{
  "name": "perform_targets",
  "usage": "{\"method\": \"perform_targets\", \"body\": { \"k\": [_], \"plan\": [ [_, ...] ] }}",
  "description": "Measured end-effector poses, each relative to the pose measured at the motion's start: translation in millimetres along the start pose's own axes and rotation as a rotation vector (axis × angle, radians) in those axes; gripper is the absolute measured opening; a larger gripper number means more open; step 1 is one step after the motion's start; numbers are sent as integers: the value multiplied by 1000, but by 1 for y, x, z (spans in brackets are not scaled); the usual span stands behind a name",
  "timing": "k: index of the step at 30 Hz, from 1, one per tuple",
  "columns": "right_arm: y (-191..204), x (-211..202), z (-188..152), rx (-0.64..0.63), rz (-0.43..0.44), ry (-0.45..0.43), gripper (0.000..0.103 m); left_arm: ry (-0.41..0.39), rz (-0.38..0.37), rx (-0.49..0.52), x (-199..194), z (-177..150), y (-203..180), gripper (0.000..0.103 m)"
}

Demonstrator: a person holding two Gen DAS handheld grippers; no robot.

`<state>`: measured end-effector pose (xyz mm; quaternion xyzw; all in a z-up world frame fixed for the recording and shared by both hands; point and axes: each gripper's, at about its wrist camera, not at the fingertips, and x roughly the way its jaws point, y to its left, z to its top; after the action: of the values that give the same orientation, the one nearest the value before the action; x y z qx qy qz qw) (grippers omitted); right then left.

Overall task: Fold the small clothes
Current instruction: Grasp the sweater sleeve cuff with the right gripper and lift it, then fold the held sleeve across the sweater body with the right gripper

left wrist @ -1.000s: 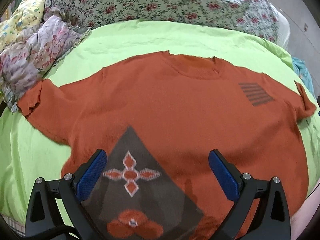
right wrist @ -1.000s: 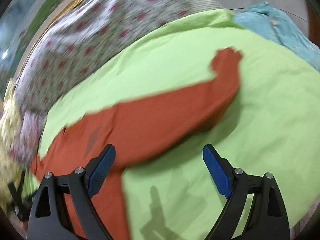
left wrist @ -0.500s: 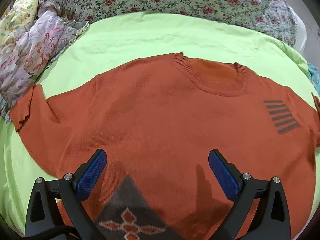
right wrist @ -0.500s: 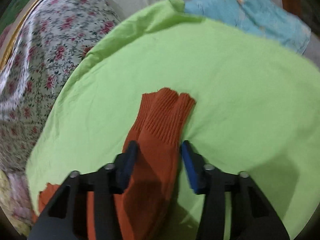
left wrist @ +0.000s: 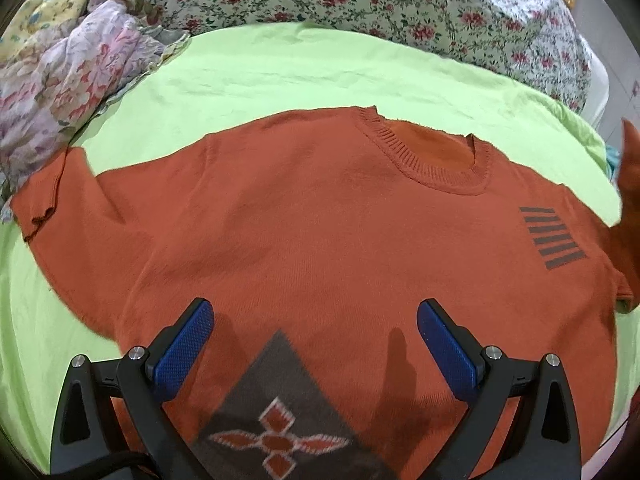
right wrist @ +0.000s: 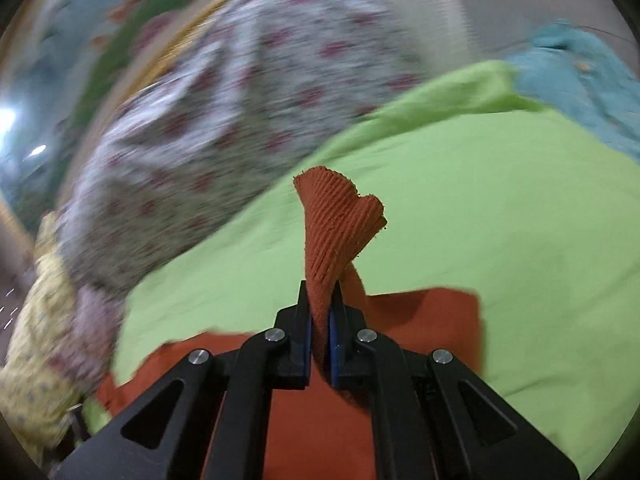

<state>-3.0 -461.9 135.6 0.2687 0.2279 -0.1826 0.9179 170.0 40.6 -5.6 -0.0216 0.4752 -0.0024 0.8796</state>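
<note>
Rust-orange knit sweater point(left wrist: 328, 240) spread flat, front up, across a lime-green sheet point(left wrist: 280, 72), ribbed neck hole toward the far side, dark striped patch near the right shoulder, grey diamond with an orange-and-white cross motif close to the near edge. Left sleeve point(left wrist: 52, 196) lying out flat at the left, cuff nearly touching a crumpled pastel floral cloth point(left wrist: 68, 76). Flowered quilt point(left wrist: 400, 4) bunched along the far side of the sheet. Left gripper point(left wrist: 316, 340) hanging over the lower chest of the sweater, blue pads point(left wrist: 184, 344) wide apart, nothing between them, just their shadows on the knit. Right gripper point(right wrist: 320, 320) squeezing in on the ribbed cuff of the right sleeve point(right wrist: 336, 228), pads pressed tight on the fabric either side, cuff sticking up past the tips and lifted clear of the sheet, rest of the sleeve trailing down toward the body underneath. Same sleeve poking up at the far right edge of the left camera's view. Teal knit garment point(right wrist: 580, 80) heaped off the far right corner of the sheet. Background in the right view heavily blurred, so not much else to make out there
</note>
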Motion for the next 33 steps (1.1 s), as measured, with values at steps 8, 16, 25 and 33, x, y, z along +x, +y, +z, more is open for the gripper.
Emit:
{"method": "perform_targets", "body": {
  "k": [8,16,25,33],
  "plan": [
    [147,85,-98,-2,315,207,7,-26,-27,-98,-21,-18,51,102],
    [252,157,-197,-51,458,403,7,-61,-78,-155,-35,-19,87,102],
    [282,200,-245,-31,508,581,27,-36,-138,-163,-21,-3,91,102],
    [242,147,-217,-13,512,464,38,74,-213,-160,34,23,56,102]
  ]
}}
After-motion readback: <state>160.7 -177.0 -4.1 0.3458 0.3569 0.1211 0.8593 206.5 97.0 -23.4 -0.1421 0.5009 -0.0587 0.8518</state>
